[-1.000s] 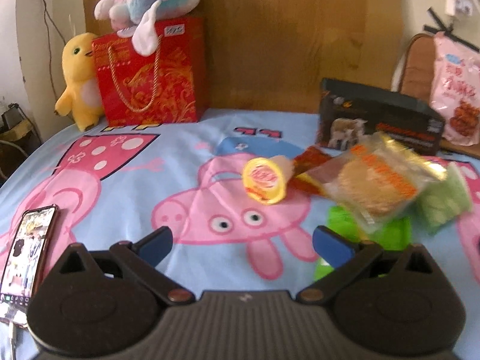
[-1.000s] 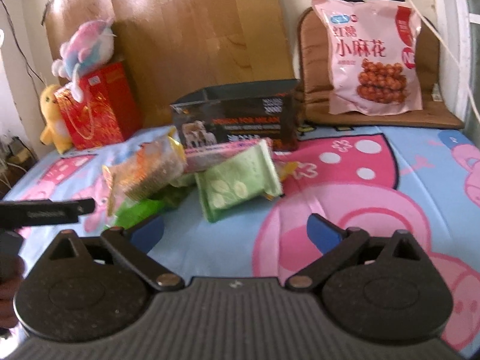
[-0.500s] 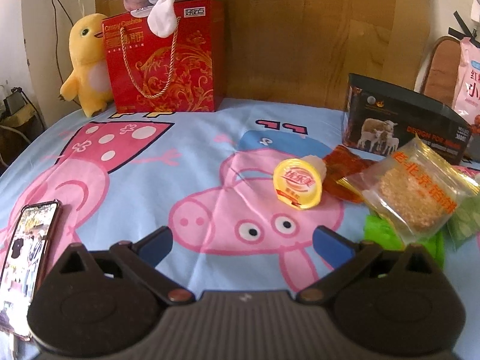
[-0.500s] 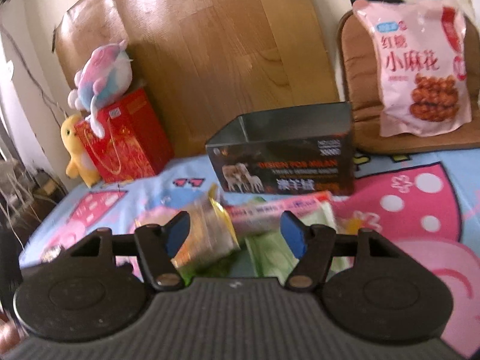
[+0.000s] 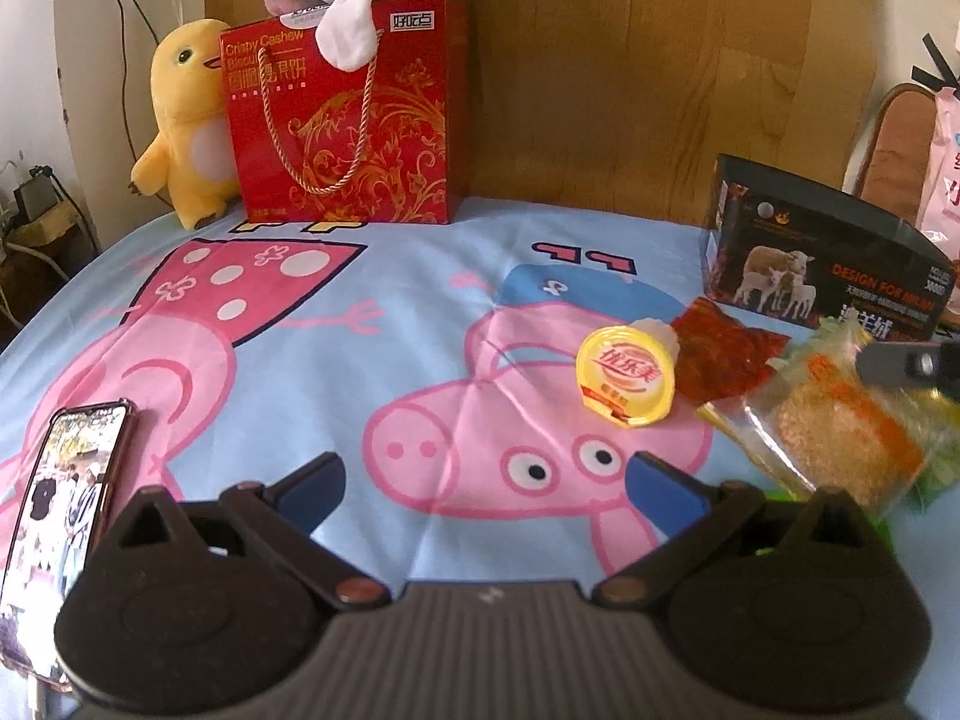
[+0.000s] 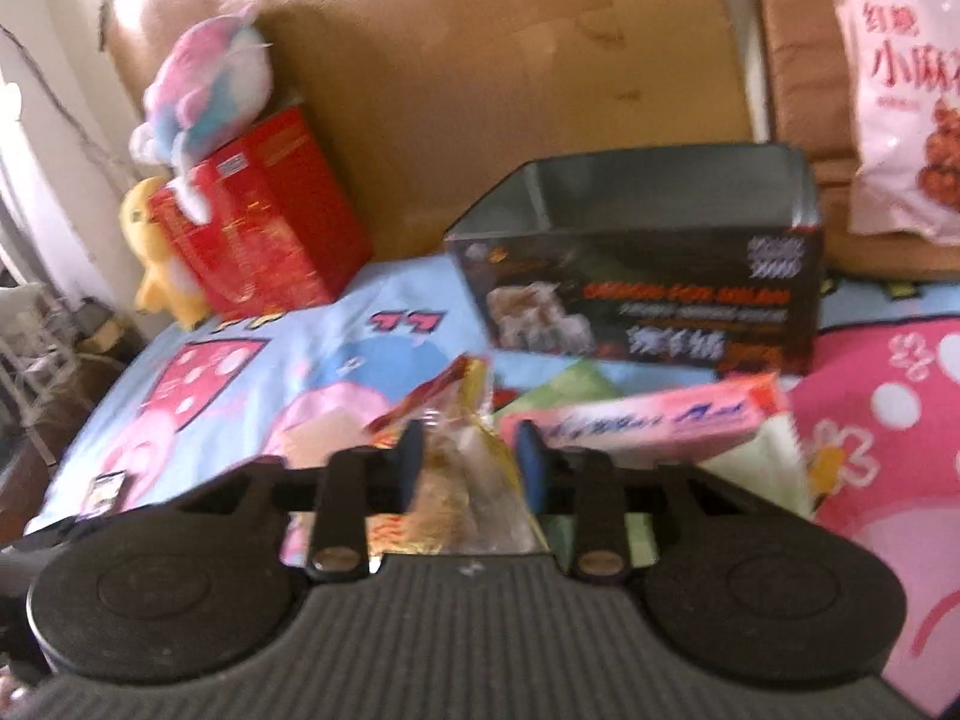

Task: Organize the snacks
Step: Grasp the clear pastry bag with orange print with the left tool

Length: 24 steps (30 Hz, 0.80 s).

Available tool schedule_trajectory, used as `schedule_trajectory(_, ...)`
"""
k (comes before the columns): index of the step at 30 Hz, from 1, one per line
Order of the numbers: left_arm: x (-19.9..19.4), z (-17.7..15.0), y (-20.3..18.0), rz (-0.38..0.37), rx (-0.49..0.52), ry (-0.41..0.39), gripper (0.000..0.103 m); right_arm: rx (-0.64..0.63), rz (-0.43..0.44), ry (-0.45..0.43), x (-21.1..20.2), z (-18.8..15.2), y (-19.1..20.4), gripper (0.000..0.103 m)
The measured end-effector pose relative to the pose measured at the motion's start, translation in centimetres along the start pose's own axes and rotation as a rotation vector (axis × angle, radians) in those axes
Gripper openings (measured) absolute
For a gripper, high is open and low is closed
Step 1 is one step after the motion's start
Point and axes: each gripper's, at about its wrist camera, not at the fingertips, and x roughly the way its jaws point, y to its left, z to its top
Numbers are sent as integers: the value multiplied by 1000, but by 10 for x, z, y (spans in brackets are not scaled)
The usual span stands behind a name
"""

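- The right gripper [image 6: 471, 468] is closing its jaws on the clear cracker packet [image 6: 462, 492]; the packet sits between the blue pads, and its film already bunches up between them, so the grip looks taken.
- The packet lies in the snack pile toward the right edge of the cartoon-print sheet [image 5: 372, 360], in front of the open dark box [image 6: 654, 276] that stands at the sheet's far edge.
- A good grip probably bites the crimped seam or a fold of film, not the crackers, which would crush.
- The lift should go straight up first, since the pink packet [image 6: 642, 420] and a green packet [image 6: 756, 468] lie touching or just beside it and could drag along.
- The box mouth faces up, so the packet likely needs carrying over the near wall before release.
- The left gripper [image 5: 483, 480] hovers with jaws wide apart and nothing between them, near the yellow-lidded jelly cup [image 5: 624, 381].
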Motion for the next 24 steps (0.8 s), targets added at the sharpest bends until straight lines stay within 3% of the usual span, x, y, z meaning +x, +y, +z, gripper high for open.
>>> schedule_trajectory(6, 1, -2, 0, -5, 1, 6, 103, -46, 45, 35, -16, -30, 10, 25)
schedule_trajectory(9, 1, -4, 0, -9, 7, 9, 103, -76, 56, 12, -33, -45, 15, 26)
schedule_trajectory(13, -7, -5, 6, -62, 13, 15, 103, -106, 95, 16, -51, -55, 14, 28)
schedule_trajectory(16, -15, -1, 15, -168, 4, 35, 103, -120, 65, -36, -69, -58, 8, 31)
schedule_trajectory(19, -24, 4, 23, -309, -3, 40, 103, -171, 48, -87, -81, -67, 10, 45)
schedule_trajectory(24, -25, 14, 8, -427, 48, 40, 102, -309, 59, -27, -68, -87, 28, 51)
